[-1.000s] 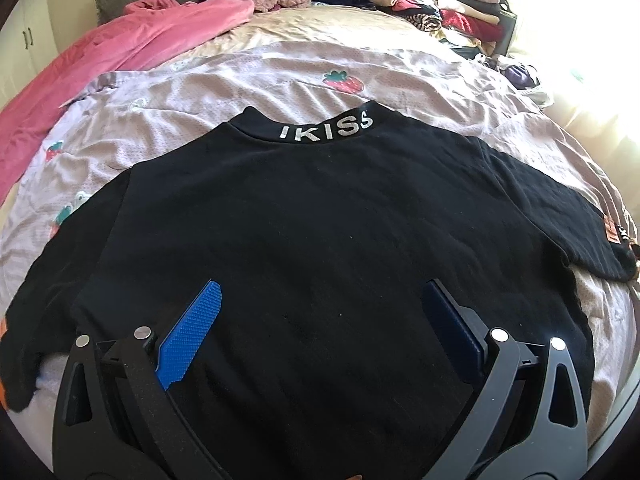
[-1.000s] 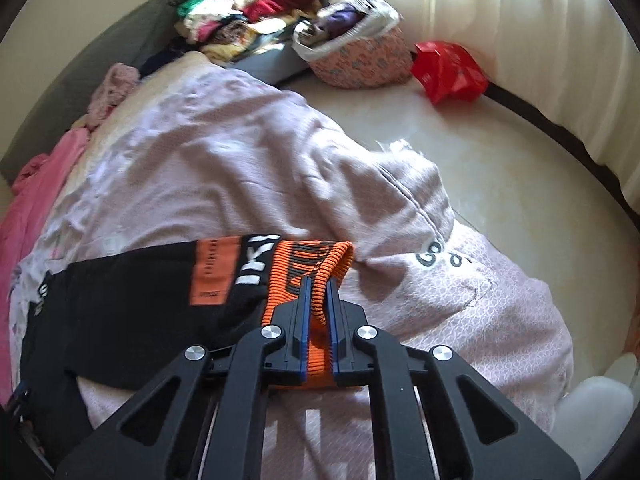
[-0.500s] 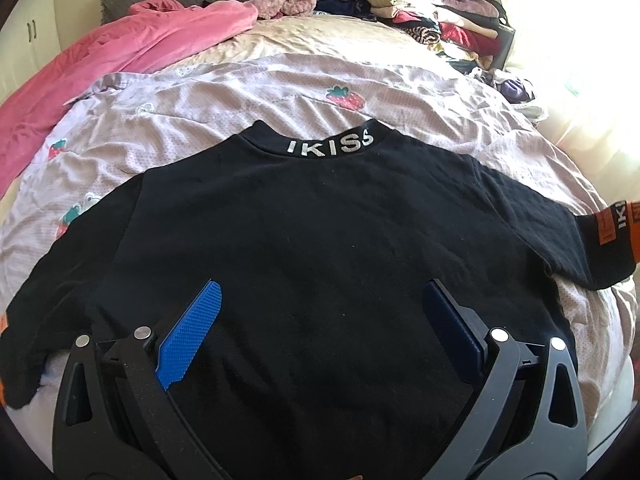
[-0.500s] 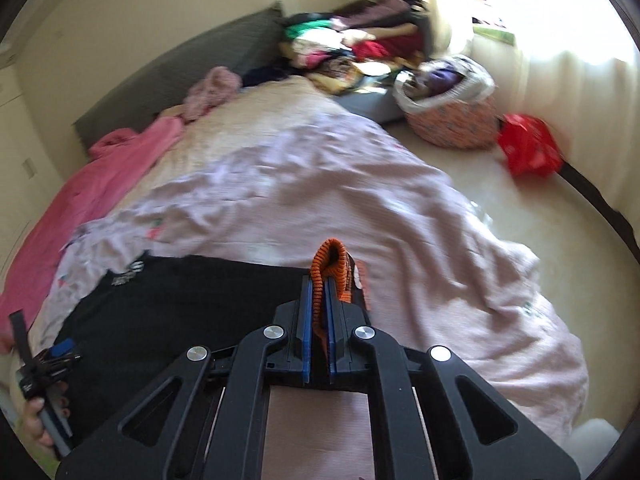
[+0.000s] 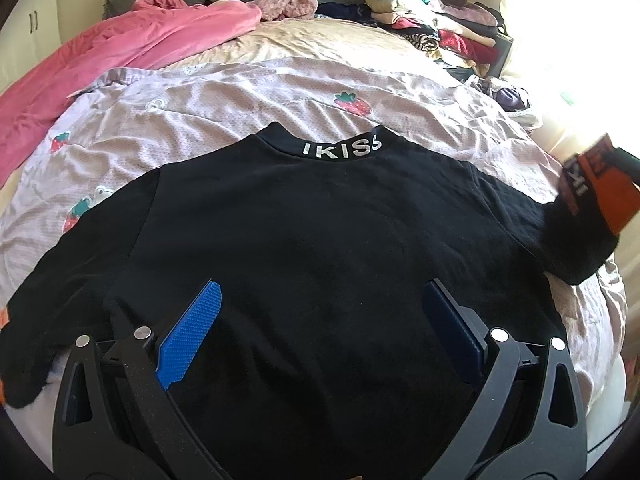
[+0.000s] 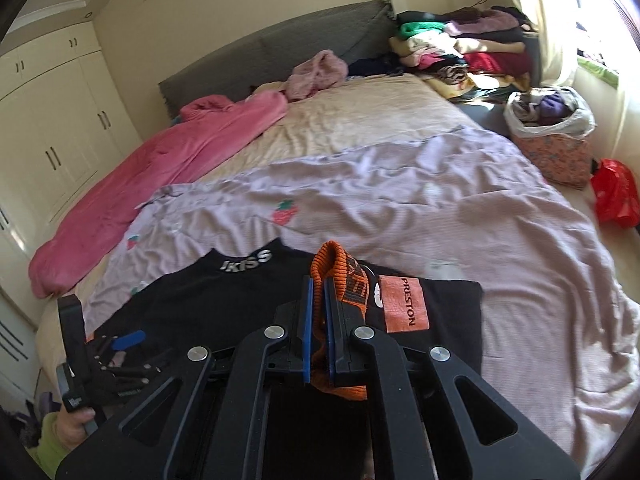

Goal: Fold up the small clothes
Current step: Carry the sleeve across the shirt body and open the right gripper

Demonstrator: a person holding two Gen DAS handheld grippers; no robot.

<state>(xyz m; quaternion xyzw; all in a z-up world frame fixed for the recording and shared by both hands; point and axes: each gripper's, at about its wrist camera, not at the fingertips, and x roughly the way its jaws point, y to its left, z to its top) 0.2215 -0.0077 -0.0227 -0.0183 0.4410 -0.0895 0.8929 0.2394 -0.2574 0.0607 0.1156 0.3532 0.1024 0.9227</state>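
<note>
A black sweatshirt [image 5: 320, 240] with "IKISS" on its collar lies spread flat, back up, on the lilac strawberry-print sheet [image 5: 240, 96]. My left gripper [image 5: 320, 300] is open and empty, hovering low over the shirt's lower back. My right gripper [image 6: 318, 280] is shut on the orange ribbed cuff [image 6: 334, 264] of the right sleeve and holds it lifted over the shirt body. The lifted cuff also shows at the right edge of the left wrist view [image 5: 600, 192]. The black sleeve with an orange "PRESTON" patch [image 6: 404, 304] drapes beside the right gripper.
A pink blanket [image 6: 160, 168] lies along the bed's left side. A stack of folded clothes [image 6: 460, 48] sits at the far right corner. A basket of laundry [image 6: 552, 136] and a red bag [image 6: 616, 196] stand on the floor right of the bed.
My right gripper has lifted the orange cuff off the bed's right edge and carried it up and inward over the shirt. The left gripper has stayed open in place.
</note>
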